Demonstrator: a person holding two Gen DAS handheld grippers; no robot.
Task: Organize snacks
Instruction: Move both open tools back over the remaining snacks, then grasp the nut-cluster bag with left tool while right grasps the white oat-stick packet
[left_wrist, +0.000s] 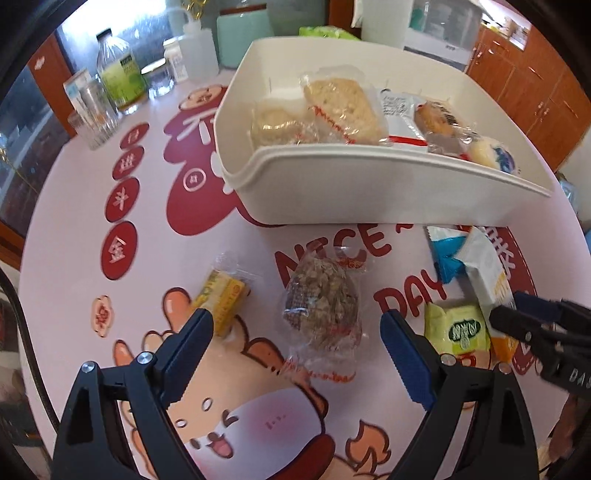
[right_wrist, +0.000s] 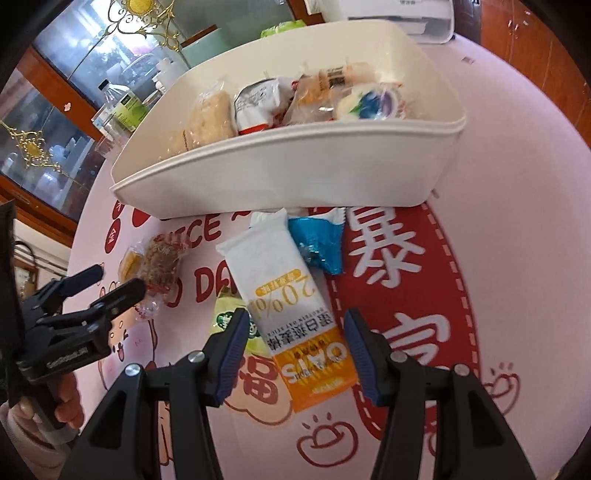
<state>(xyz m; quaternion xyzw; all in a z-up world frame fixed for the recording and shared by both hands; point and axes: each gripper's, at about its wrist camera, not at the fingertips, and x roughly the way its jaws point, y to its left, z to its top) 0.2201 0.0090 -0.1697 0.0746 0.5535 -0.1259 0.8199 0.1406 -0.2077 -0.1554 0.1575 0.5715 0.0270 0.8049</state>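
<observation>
1. The left gripper (left_wrist: 297, 332) points steeply down at the pink printed table (left_wrist: 74, 258); its jaws stand wide, holding nothing; a clear-wrapped oat cake (left_wrist: 321, 306) lies on the table between its blue-padded fingers (left_wrist: 192, 343), not touched by either pad.
2. A small yellow wrapped candy (left_wrist: 223, 295) lies just beside the left finger, on the outer side.
3. The right gripper (right_wrist: 295, 332) also points down; its jaws stand at a middling width, empty; the white-and-orange oat bar packet (right_wrist: 291, 306) lies between the fingers (right_wrist: 232, 343), and whether the pads touch it I cannot tell.
4. A green snack packet (left_wrist: 458, 328) lies partly under the oat bar; a blue-and-white packet (right_wrist: 317, 243) lies just beside the bar's far end, close to the box.
5. The white plastic box (left_wrist: 369, 184) stands beyond the loose snacks; inside it lie pale rice cakes (left_wrist: 343, 107) in clear wrap, a white sachet (left_wrist: 399, 114), a brown wrapped pastry (left_wrist: 436, 122) and a round white-and-blue sweet (left_wrist: 491, 153).
6. Bottles and a glass (left_wrist: 96, 114) stand at the table's far left edge; a hand (right_wrist: 66, 402) holds the left gripper's handle in the right wrist view.
</observation>
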